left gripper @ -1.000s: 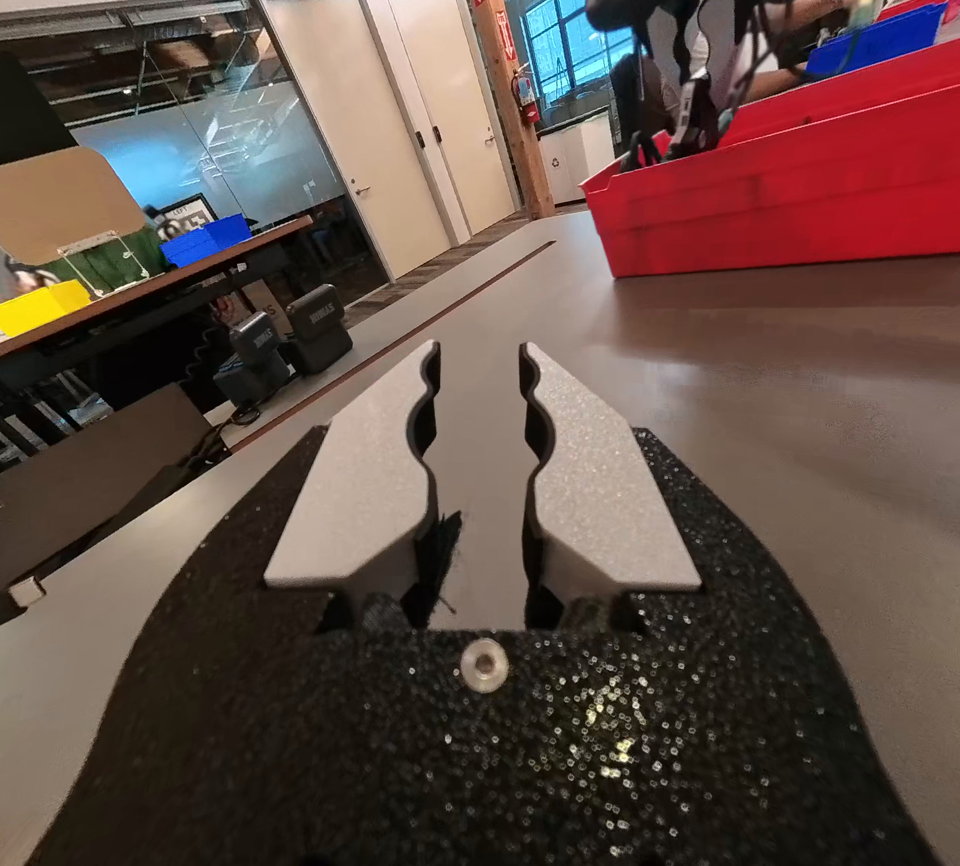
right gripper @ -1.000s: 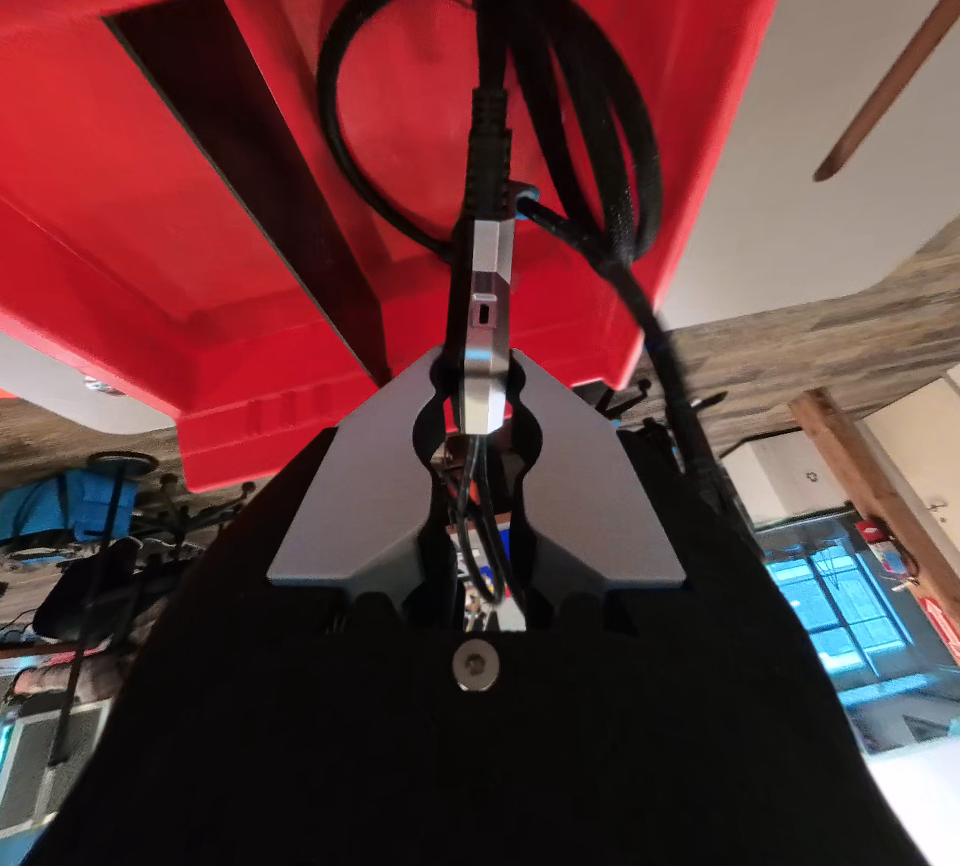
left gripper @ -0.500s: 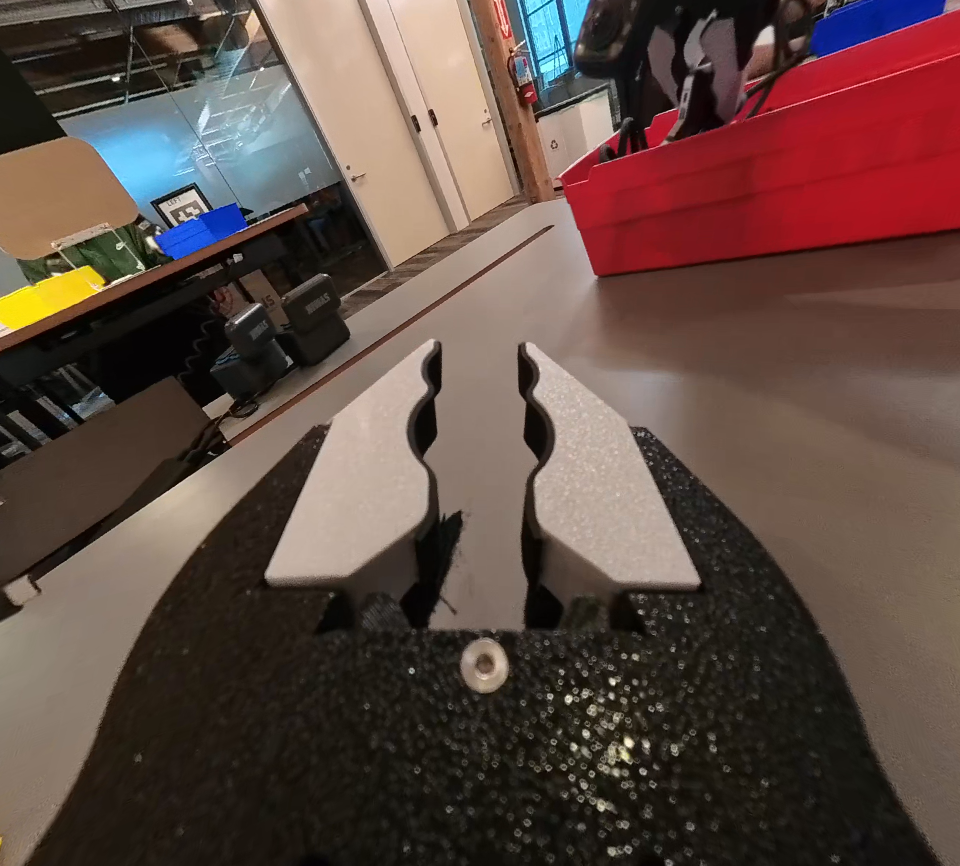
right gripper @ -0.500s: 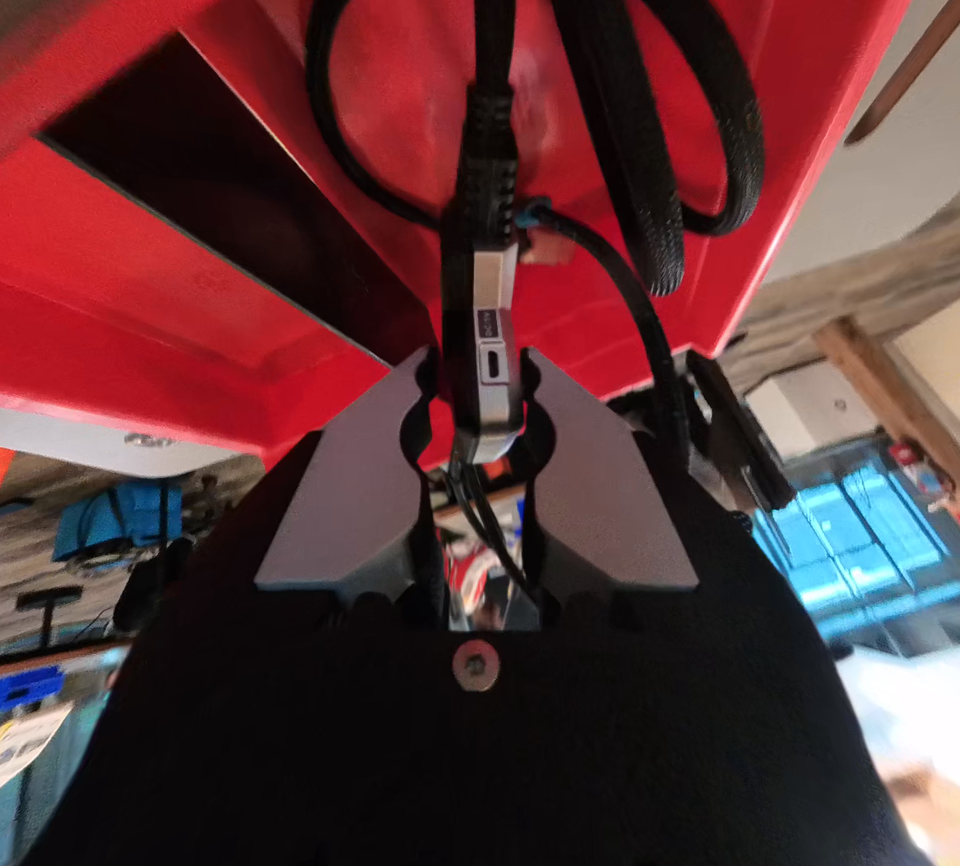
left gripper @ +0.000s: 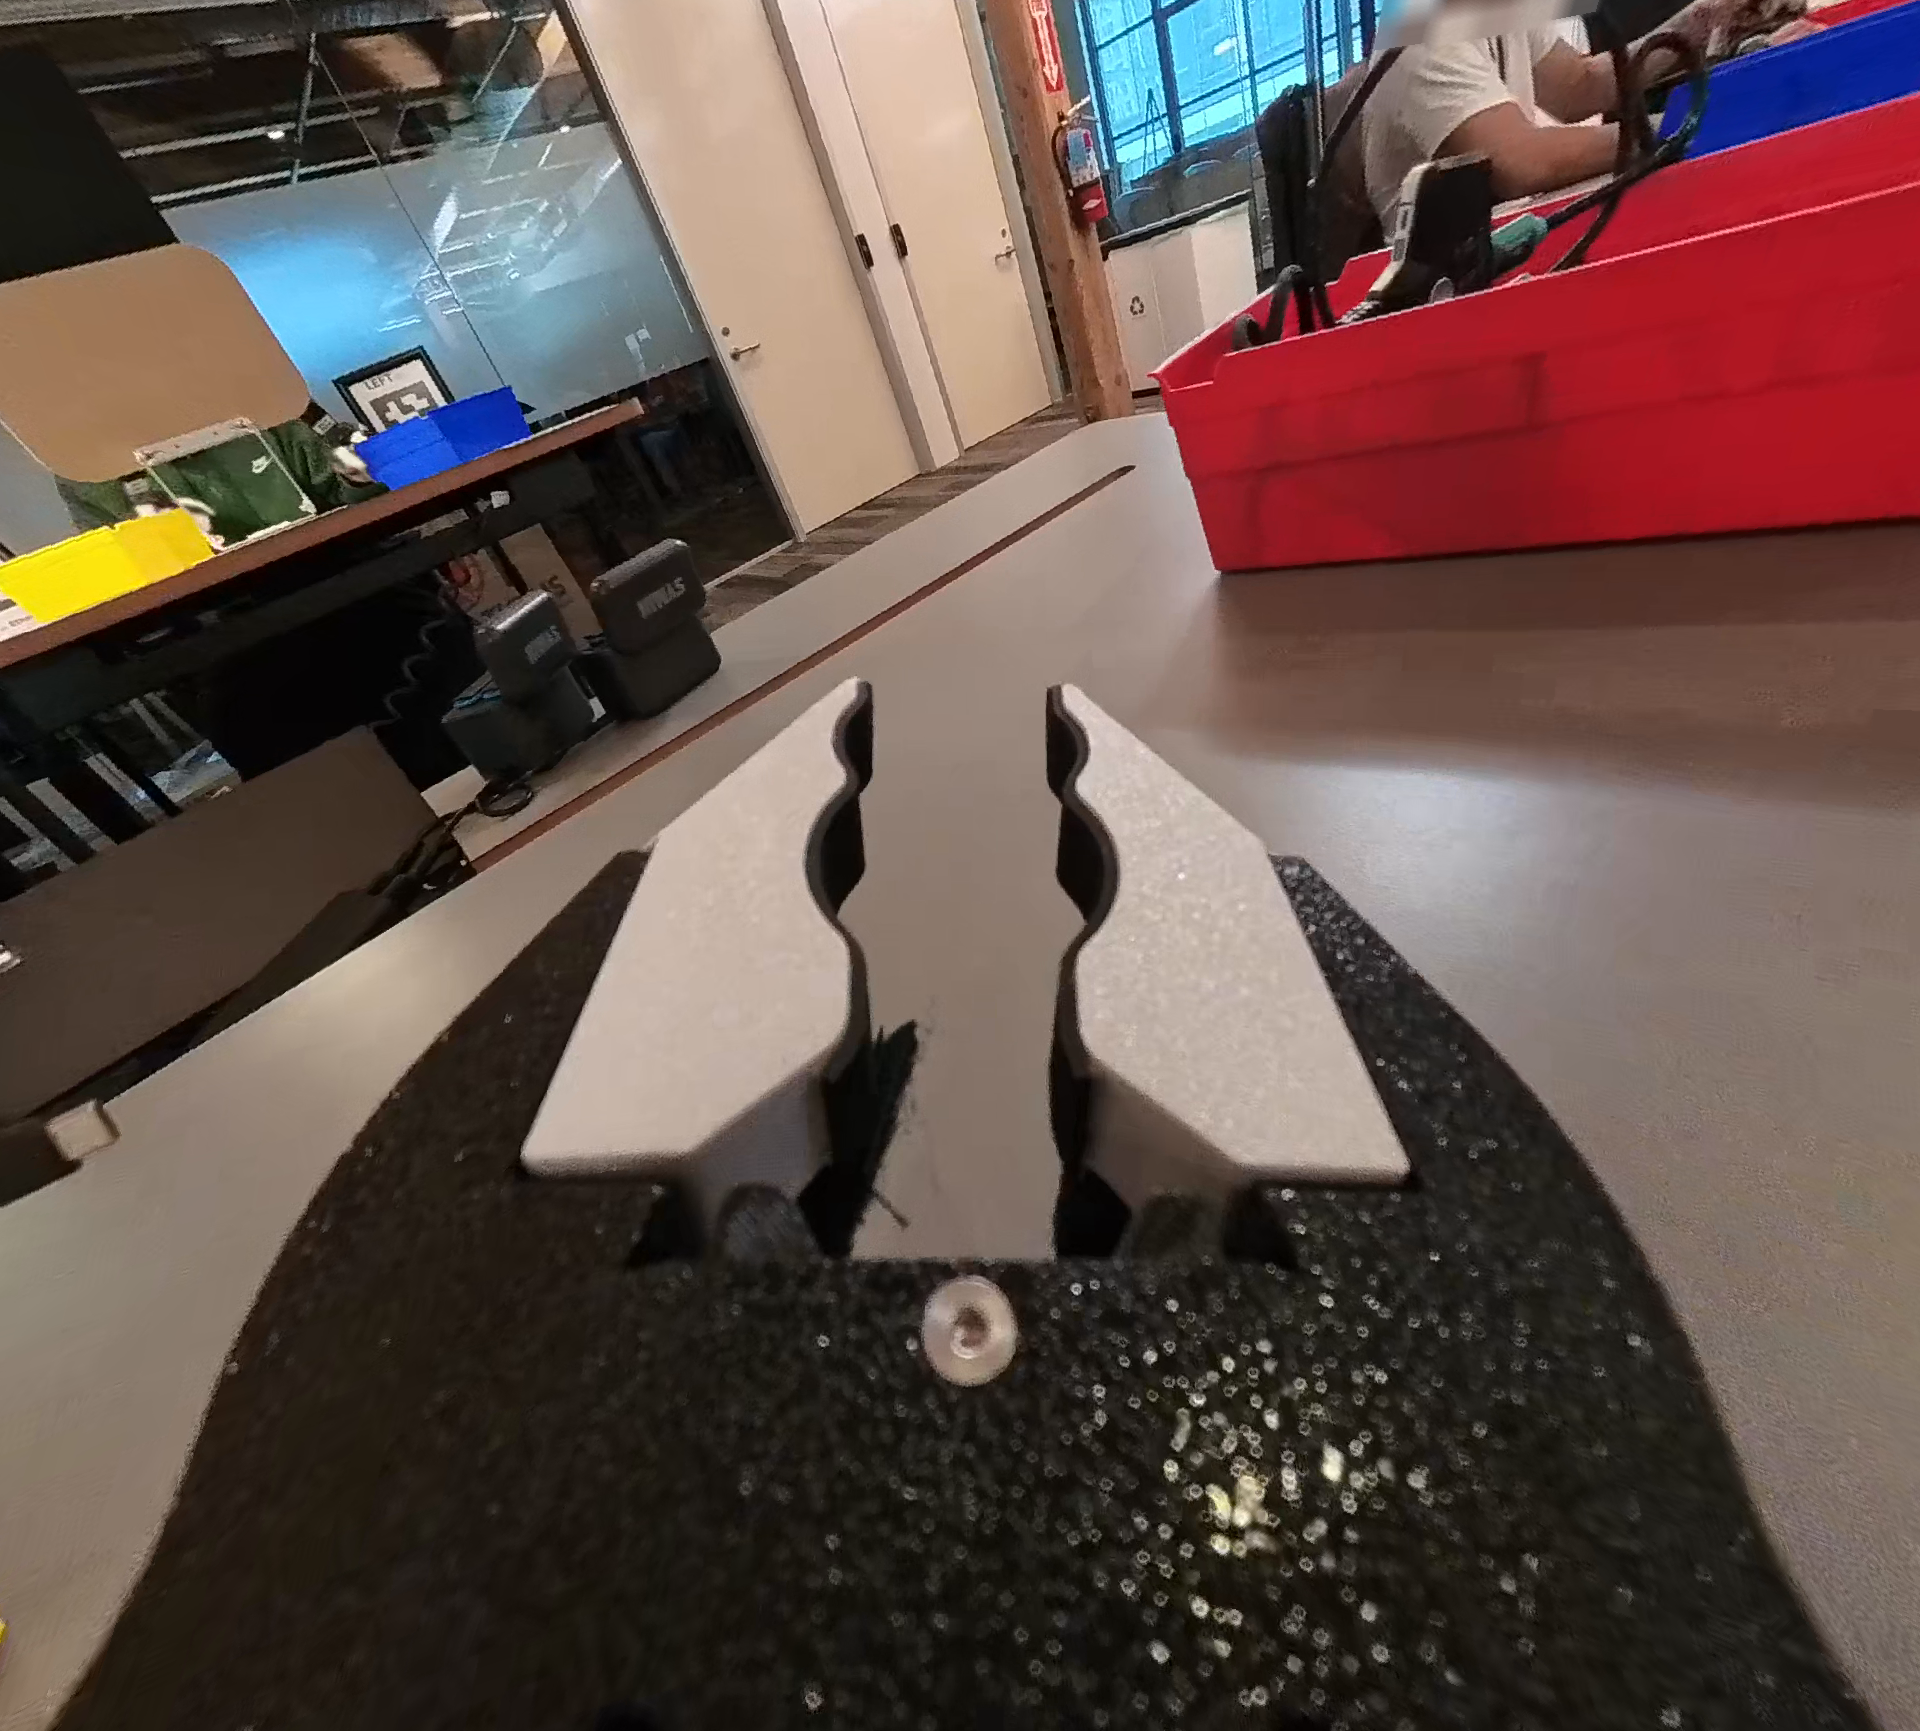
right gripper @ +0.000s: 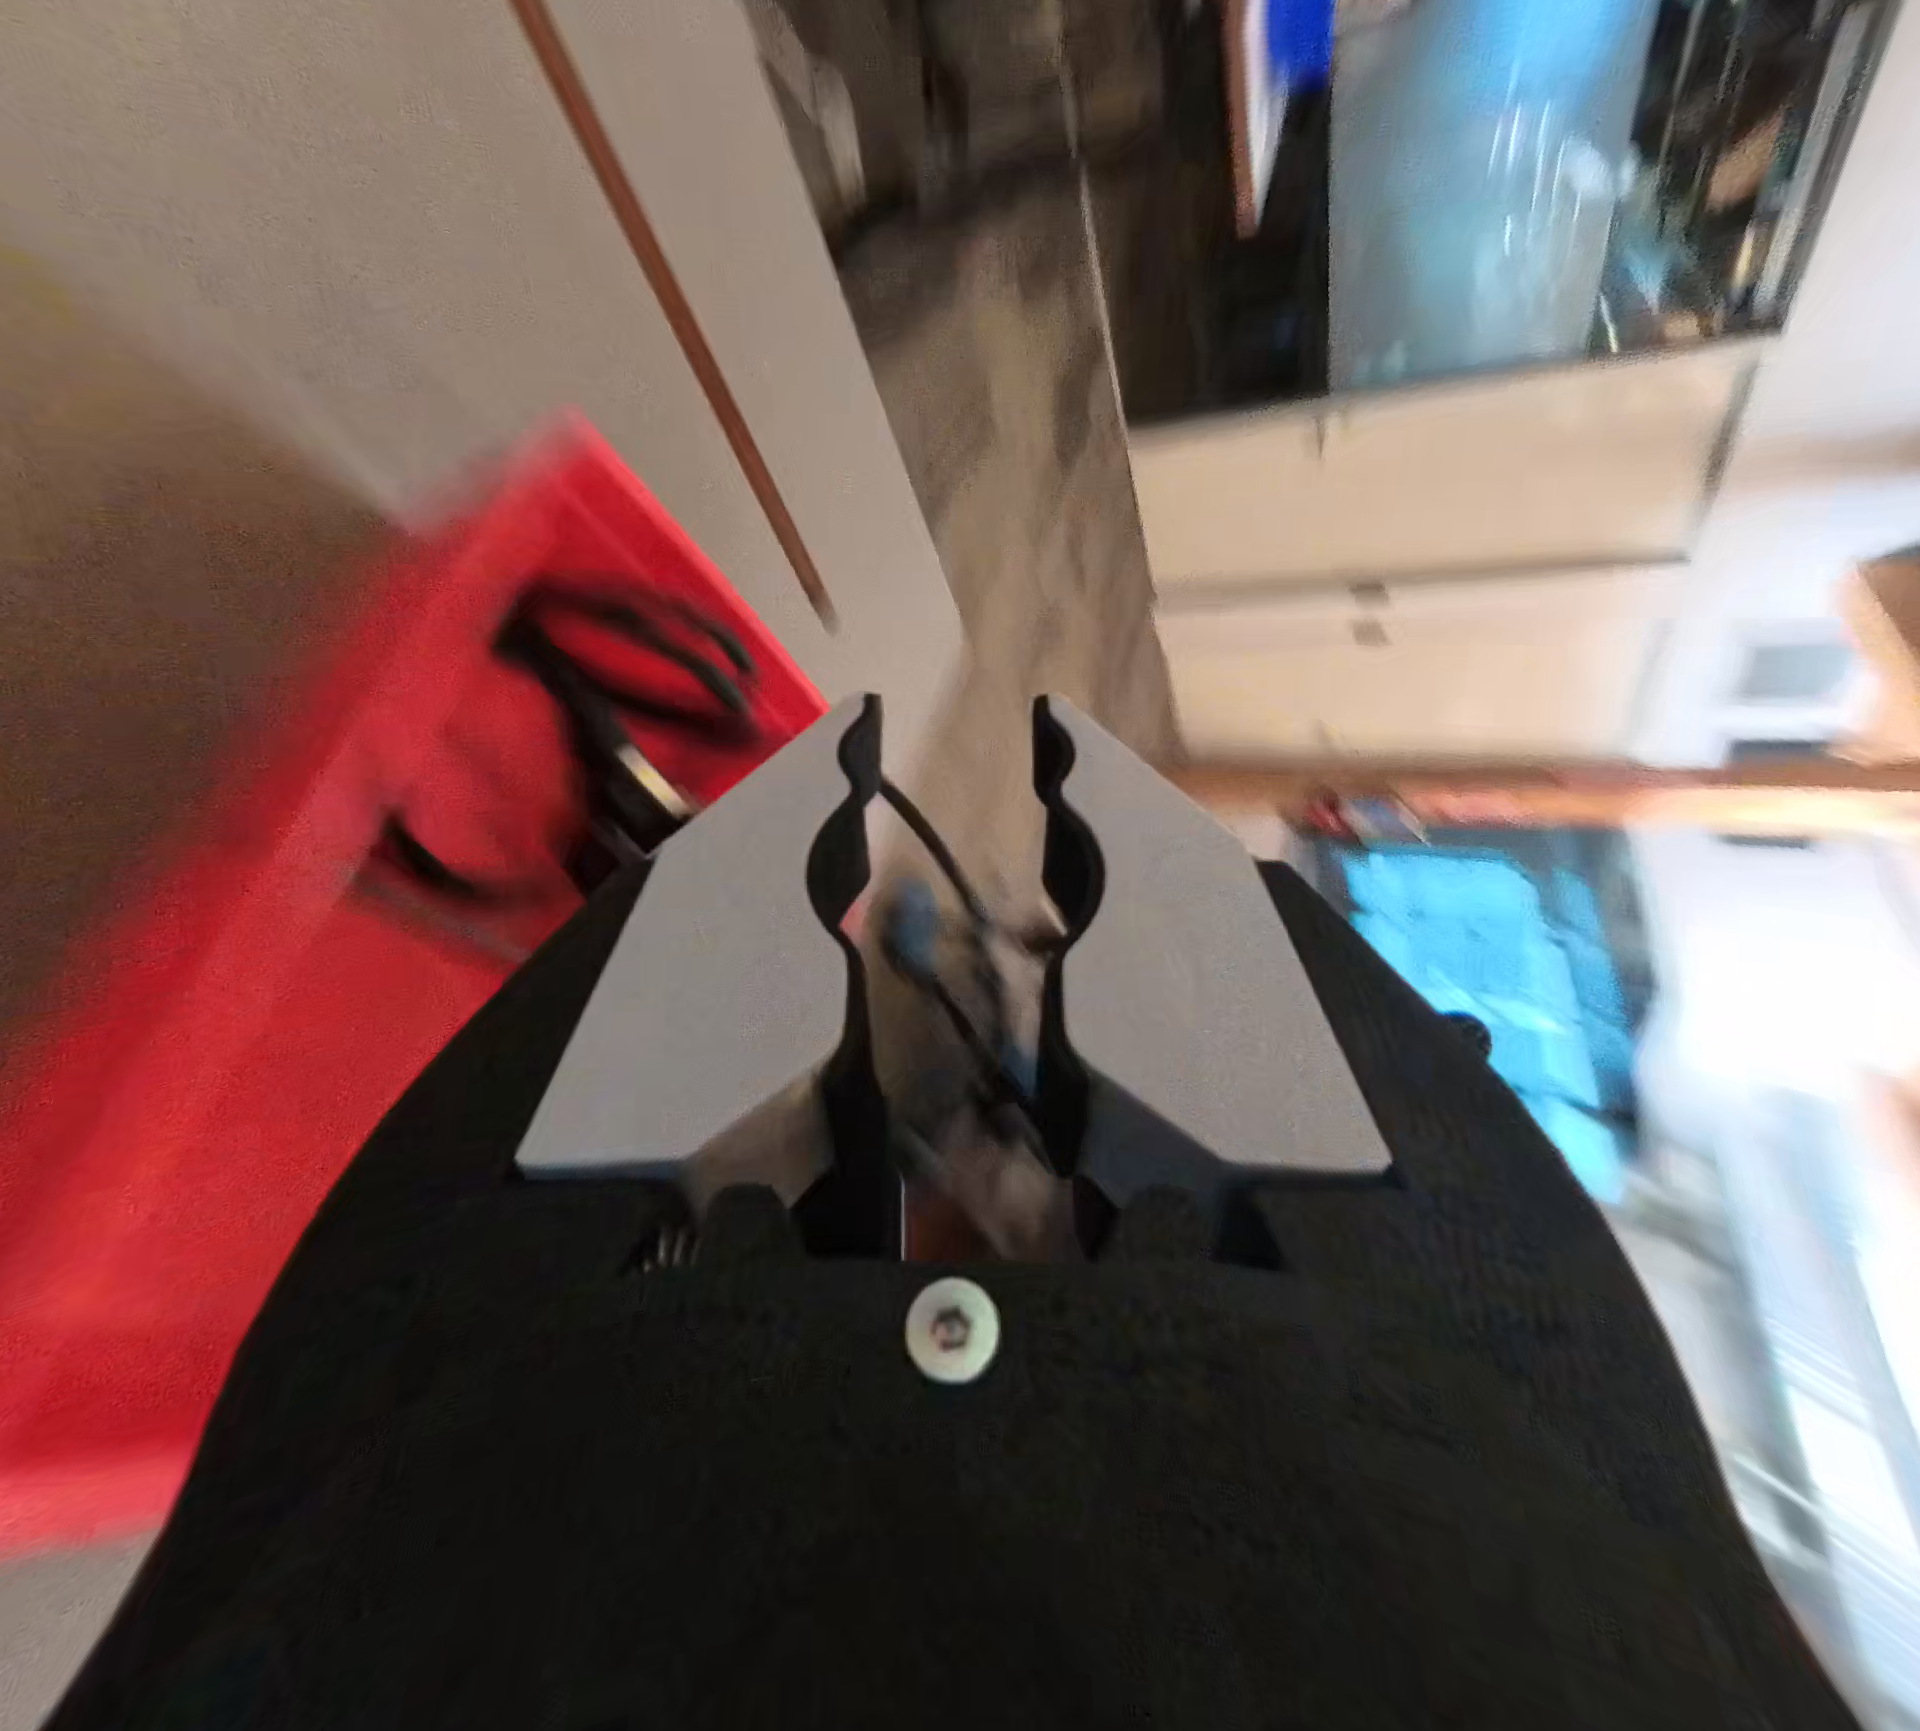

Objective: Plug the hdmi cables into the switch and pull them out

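The left gripper (left gripper: pixel 956 725) rests low on the grey desk (left gripper: pixel 1507 798), its jaws released with only bare desk between them. At about one o'clock from it sits the red bin (left gripper: pixel 1538 455), touching the desk, with black cables (left gripper: pixel 1652 123) looping up over its rim at two o'clock. The right wrist view is badly blurred by motion; the right gripper (right gripper: pixel 956 725) has its jaws parted and grasps nothing, though a thin dark strand shows in the gap and what it is cannot be told. At about ten o'clock from those jaws the same red bin (right gripper: pixel 343 850) holds coiled hdmi cables (right gripper: pixel 634 663) with a pale metal piece (right gripper: pixel 649 782) among them, possibly the switch or a plug. Judging from this, the work stands between grasps, with no plug in either gripper. The next move likely calls for steadying the right gripper, bringing it over the bin and closing on one plug squarely.
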A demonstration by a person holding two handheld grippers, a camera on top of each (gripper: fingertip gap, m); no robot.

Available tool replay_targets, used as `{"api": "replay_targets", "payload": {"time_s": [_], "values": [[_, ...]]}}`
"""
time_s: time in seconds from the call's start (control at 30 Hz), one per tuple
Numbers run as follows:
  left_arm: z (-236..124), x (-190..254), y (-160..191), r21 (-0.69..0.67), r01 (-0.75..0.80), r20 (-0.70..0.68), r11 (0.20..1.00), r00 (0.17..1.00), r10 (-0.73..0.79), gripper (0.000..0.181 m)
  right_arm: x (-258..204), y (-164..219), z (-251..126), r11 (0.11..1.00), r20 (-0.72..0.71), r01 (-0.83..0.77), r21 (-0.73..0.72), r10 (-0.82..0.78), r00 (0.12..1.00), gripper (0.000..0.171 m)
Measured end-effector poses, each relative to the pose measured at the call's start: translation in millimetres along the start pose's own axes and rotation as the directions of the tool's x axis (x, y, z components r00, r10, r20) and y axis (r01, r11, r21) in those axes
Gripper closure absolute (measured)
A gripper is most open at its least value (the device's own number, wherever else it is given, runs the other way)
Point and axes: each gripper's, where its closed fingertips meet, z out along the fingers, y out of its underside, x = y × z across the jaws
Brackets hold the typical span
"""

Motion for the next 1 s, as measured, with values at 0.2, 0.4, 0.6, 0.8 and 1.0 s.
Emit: {"api": "replay_targets", "payload": {"time_s": [0.2, 0.4, 0.6, 0.8, 1.0], "values": [[-5.5, -18.0, 0.6, -0.006, 0.001, 0.088, 1.0, 0.996, -0.001, 0.15, -125.0, -127.0, -30.8, 0.559, 0.251, -0.578, 0.595, 0.553, 0.794, 0.154], [-6.3, -24.8, 5.8, -0.013, 0.071, 0.097, 0.997, 0.993, -0.07, 0.148, -170.1, -128.9, -8.3, 0.502, 0.156, -0.607, 0.616, 0.678, 0.718, 0.154], [-4.0, -12.7, 4.4, -0.003, 0.019, 0.052, 1.0, 0.998, -0.019, 0.154, -182.8, -133.0, -7.2, 0.437, 0.26, -0.65, 0.621, 0.668, 0.697, 0.162], [-3.5, -5.3, 5.9, -0.02, -0.033, 0.032, 0.999, 0.999, 0.033, 0.16, -188.4, -145.3, -13.3, 0.427, 0.294, -0.636, 0.642, 0.629, 0.72, 0.162], [-7.6, -0.9, 4.9, -0.021, -0.051, 0.022, 0.998, 0.998, 0.052, 0.166, -195.6, -151.5, -16.5, 0.458, 0.284, -0.601, 0.656, 0.587, 0.758, 0.162]]}}
